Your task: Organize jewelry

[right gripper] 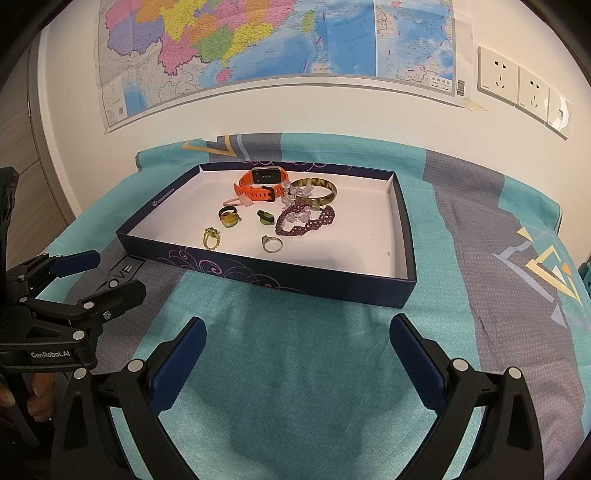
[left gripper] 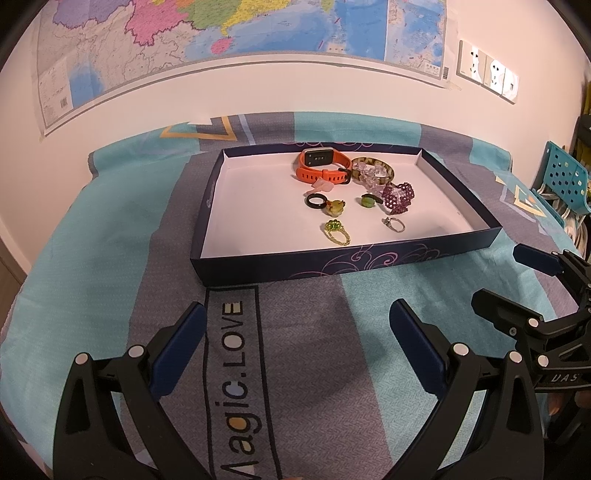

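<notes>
A shallow dark blue box (left gripper: 332,264) (right gripper: 280,278) with a white floor stands on the cloth. In it lie an orange watch (left gripper: 323,164) (right gripper: 258,184), a brown-green bangle (left gripper: 373,168) (right gripper: 317,192), clear beads (right gripper: 295,194), a purple bead bracelet (left gripper: 397,195) (right gripper: 306,219), a black ring (left gripper: 316,201), a green-stone gold ring (left gripper: 336,230) (right gripper: 211,238), a silver ring (left gripper: 394,223) (right gripper: 272,243) and small green pieces (left gripper: 367,201). My left gripper (left gripper: 297,321) and right gripper (right gripper: 297,332) are open and empty, in front of the box.
A teal and grey cloth (left gripper: 303,354) (right gripper: 295,369) covers the surface. A wall map (left gripper: 221,33) and sockets (right gripper: 517,83) are behind. A teal perforated chair (left gripper: 563,177) stands at the right. Each gripper shows in the other's view (left gripper: 535,291) (right gripper: 85,280).
</notes>
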Demonstrator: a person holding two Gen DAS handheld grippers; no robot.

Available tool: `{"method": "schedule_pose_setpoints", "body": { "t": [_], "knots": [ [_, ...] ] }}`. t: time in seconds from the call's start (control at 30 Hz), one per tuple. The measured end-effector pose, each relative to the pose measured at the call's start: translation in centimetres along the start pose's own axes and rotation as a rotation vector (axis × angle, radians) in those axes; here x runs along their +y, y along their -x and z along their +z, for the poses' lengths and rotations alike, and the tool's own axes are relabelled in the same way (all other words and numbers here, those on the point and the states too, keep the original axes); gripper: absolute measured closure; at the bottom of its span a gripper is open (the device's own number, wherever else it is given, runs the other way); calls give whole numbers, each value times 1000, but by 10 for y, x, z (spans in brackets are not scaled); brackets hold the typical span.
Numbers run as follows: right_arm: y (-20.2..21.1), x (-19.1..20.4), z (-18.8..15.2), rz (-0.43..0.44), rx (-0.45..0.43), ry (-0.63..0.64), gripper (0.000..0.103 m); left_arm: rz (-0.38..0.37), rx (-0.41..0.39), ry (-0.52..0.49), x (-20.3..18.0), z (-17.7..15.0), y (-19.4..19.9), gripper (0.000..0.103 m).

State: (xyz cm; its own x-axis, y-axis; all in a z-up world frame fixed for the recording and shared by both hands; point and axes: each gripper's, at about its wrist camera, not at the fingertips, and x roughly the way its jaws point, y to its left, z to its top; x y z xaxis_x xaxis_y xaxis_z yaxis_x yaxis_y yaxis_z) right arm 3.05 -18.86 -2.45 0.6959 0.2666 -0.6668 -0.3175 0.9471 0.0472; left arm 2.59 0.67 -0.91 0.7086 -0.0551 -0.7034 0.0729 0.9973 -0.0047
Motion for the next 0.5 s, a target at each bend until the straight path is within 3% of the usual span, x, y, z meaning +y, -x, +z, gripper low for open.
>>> {"method": "schedule_pose_setpoints", "body": {
  "t": [0.23, 0.33, 0.5],
  "knots": [
    [0, -1, -1, 3, 0, 5, 7, -11, -8, -17, -3, 0, 0, 6],
    [0, -3, -1, -2, 2, 8, 7, -21, 30, -11, -3, -1, -5, 6],
    [-3, -38, 0, -12, 54, -18, 7, -9, 50, 16, 9, -3, -9, 6]
  ]
}}
